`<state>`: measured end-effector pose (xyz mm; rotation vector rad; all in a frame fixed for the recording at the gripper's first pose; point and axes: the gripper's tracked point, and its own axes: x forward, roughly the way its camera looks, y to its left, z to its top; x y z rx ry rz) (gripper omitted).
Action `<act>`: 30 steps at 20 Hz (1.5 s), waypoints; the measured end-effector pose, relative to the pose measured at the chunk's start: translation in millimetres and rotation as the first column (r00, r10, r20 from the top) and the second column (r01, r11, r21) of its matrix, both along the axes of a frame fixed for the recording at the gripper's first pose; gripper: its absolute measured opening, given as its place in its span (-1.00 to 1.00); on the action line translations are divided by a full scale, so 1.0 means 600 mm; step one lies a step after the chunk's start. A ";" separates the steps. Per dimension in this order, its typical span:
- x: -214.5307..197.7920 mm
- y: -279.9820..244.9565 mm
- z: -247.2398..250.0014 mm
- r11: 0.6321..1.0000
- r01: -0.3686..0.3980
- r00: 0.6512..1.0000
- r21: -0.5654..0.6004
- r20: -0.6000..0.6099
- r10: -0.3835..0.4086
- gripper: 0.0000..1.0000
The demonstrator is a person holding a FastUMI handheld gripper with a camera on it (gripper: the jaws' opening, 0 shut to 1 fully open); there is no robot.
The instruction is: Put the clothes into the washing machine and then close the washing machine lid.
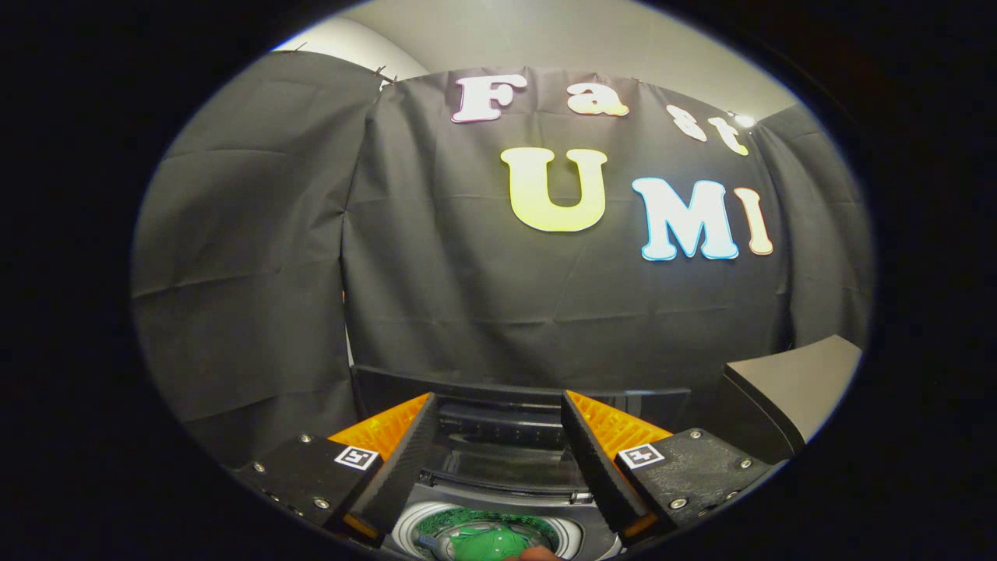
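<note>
Fingers [405,460] of the gripper [498,460] sat closest, spread wide apart with nothing pinched between them, hovering above the washing machine [498,499]. Down between and just below them, the round drum mouth [487,534] was open, and a green cloth [487,543] lay bunched inside it. So the clothes looked to be already in the drum! A small brownish shape touched the cloth's near edge, too cut off to identify.

Beyond the fingers, the dark lid [514,389] stood raised at the back of the machine, its top edge running level just ahead of the fingertips, with the booth's cloth wall behind it. A dark box-like corner [787,382] sat off to the right, apart from the machine.

That left the lid, by the look of it. It seemed a stiff, hinged panel, probably light but smooth and slippery, so hooking or pushing its upper edge near the middle seemed the sensible hold. The cloth itself looked soft and limp, likely to stay put.
</note>
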<state>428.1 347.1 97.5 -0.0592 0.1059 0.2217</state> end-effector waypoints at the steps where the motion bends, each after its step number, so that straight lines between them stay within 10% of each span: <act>1: 0.013 0.001 0.006 1.000 0.003 1.000 0.000 0.000 -0.003 0.93; 17: 0.188 -0.018 0.033 0.992 0.118 0.983 0.045 -0.145 -0.110 0.92; 30: 0.165 -0.017 -0.049 0.990 0.141 0.932 -0.023 -0.335 -0.140 0.90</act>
